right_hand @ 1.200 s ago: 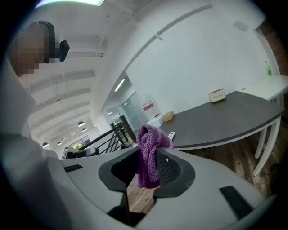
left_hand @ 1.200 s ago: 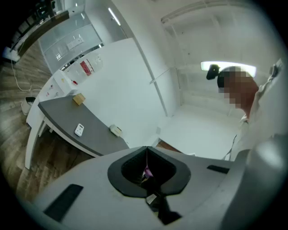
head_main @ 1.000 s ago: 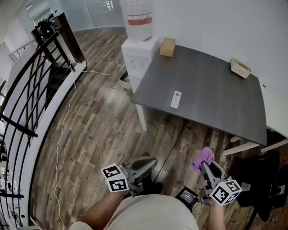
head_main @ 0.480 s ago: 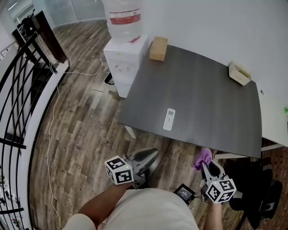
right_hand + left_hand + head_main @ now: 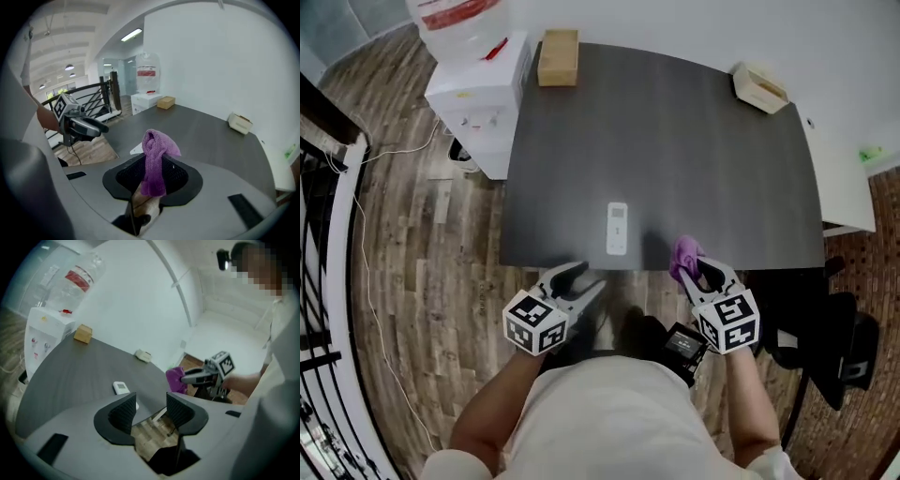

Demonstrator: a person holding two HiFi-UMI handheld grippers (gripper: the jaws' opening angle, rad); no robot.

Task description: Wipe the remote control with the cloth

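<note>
Both grippers are brought from over the floor up to the near edge of the worktop (image 5: 675, 141) since the earlier frames, and the worktop is now seen much closer in the head view. Left gripper (image 5: 584, 279) is placed just off the near edge, left of the remote control (image 5: 617, 228). Its jaws have just been opening and are held moderately apart. Nothing is seen between them in the left gripper view, only floor and worktop edge. Right gripper (image 5: 705, 273) is clamped on the purple cloth (image 5: 684, 253), which is bunched and stands up out of the jaws. The cloth is held over the near edge, just right of the remote control and apart from it.

The remote control is laid flat, face up, near the near edge and a little left of the middle, lengthwise toward the far edge. A cardboard box (image 5: 558, 56) is seen at the far left corner and a small tray (image 5: 759, 86) at the far right corner, both well apart from the remote control.

Progress is judged as early: the cloth is already picked up and the approach is made, but no contact is shown, so no wiping is counted as done. Left to do: the cloth is to be lowered onto the remote control and rubbed along it, probably with the remote control steadied by the left gripper.
</note>
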